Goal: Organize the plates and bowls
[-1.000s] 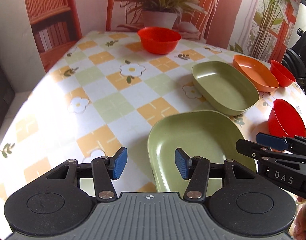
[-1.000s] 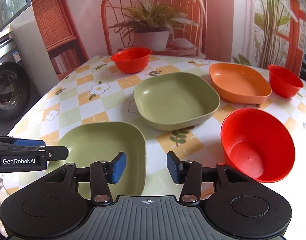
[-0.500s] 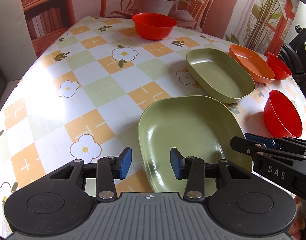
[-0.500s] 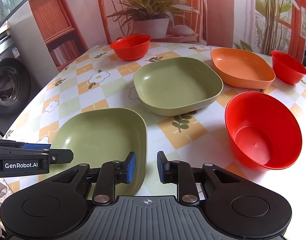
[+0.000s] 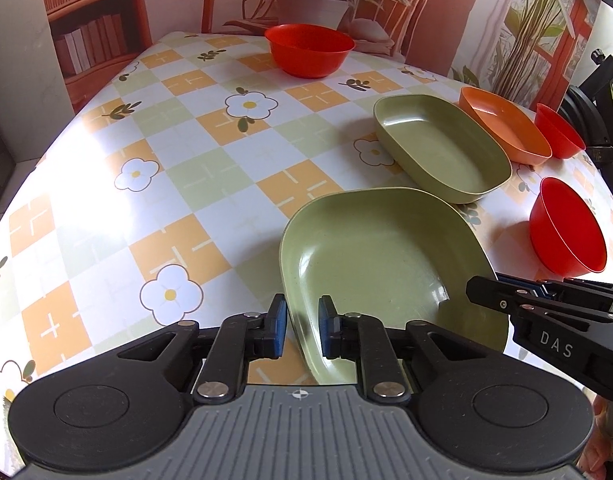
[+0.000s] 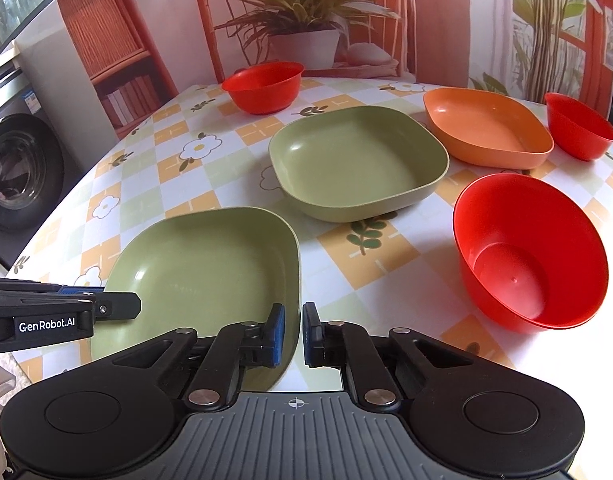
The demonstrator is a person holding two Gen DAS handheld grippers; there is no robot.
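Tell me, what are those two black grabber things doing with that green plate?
A person holds a tool in each hand. The left tool and the right tool are both closing around opposite edges of the nearest green plate, which sits on the flowered table. Another green plate, an orange plate and three red bowls wait untouched.

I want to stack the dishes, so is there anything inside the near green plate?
The near green plate looks empty: bare glossy floor. Its nearest rim is hidden behind the left hand-held gripper and right hand-held gripper.
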